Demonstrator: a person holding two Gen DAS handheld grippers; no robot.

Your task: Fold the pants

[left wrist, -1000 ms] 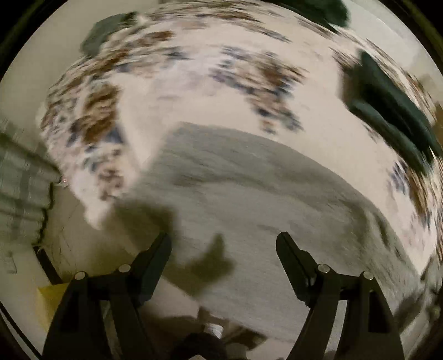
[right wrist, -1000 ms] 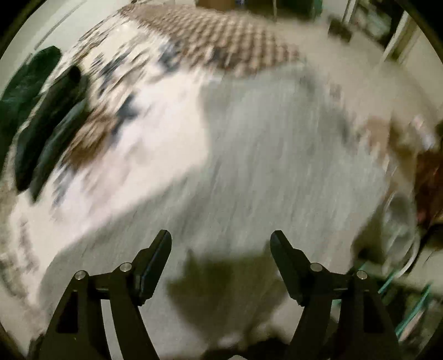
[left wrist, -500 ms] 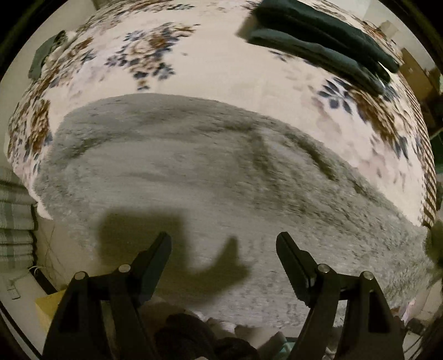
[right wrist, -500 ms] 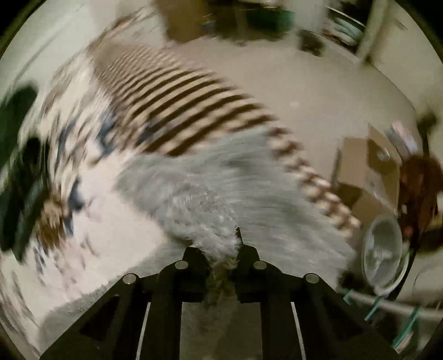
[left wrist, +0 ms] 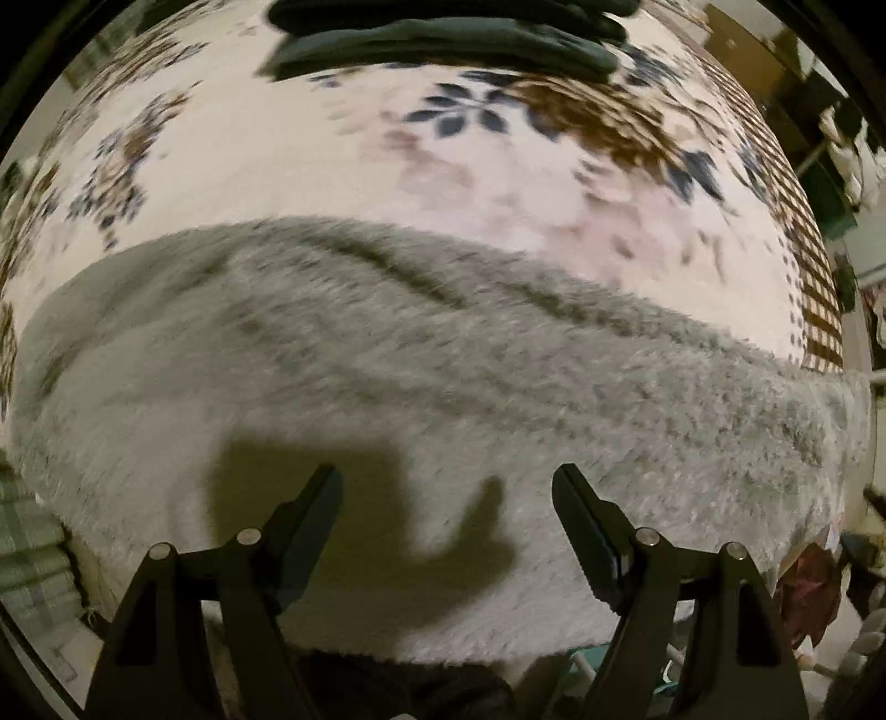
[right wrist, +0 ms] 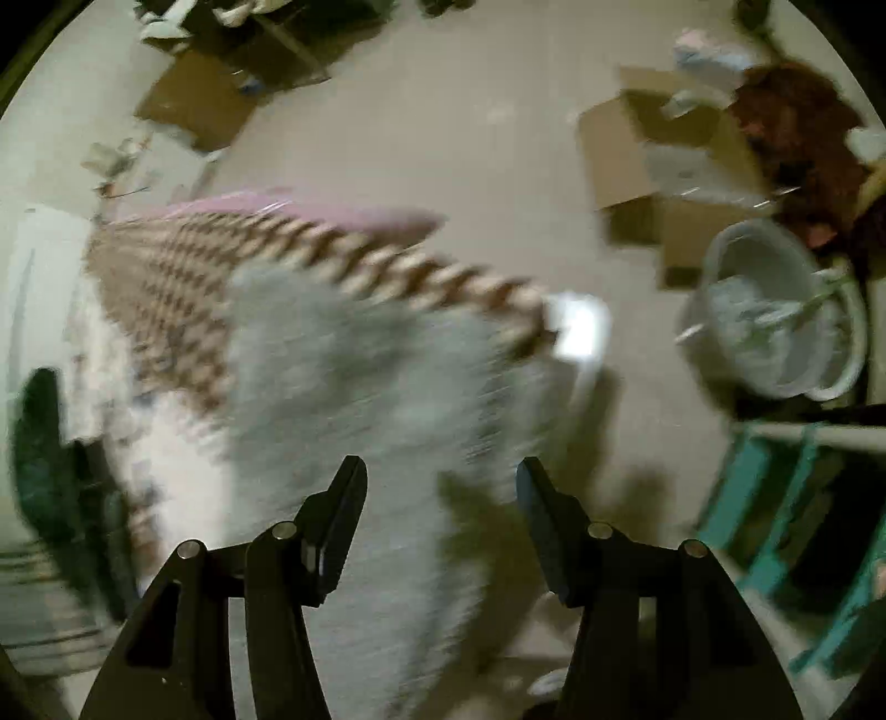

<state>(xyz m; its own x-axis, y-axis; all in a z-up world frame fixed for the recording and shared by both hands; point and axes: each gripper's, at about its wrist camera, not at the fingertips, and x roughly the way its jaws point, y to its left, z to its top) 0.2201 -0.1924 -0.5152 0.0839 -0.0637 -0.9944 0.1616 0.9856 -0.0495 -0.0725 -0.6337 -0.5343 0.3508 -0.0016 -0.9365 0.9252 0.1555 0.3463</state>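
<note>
Fluffy grey pants (left wrist: 415, 376) lie spread across a floral bedspread (left wrist: 310, 149). My left gripper (left wrist: 446, 476) hangs open just above them, pointing straight down, its shadow falling on the pile; nothing is between its fingers. In the right wrist view the pants (right wrist: 354, 376) are blurred and reach the bed's checked end (right wrist: 221, 249). My right gripper (right wrist: 440, 465) is over that end with its jaws opening. The fabric lies below them, and the pads do not press on it.
Dark green folded clothes (left wrist: 443, 33) sit at the far side of the bed. Off the bed's end, on the floor, are a cardboard box (right wrist: 664, 183), a white bucket (right wrist: 775, 310) and a teal rack (right wrist: 775, 498).
The right gripper closed on the pants' edge half a second ago and now stands apart again, swung toward the bed's end. The left gripper slid sideways over the pants, staying open.
</note>
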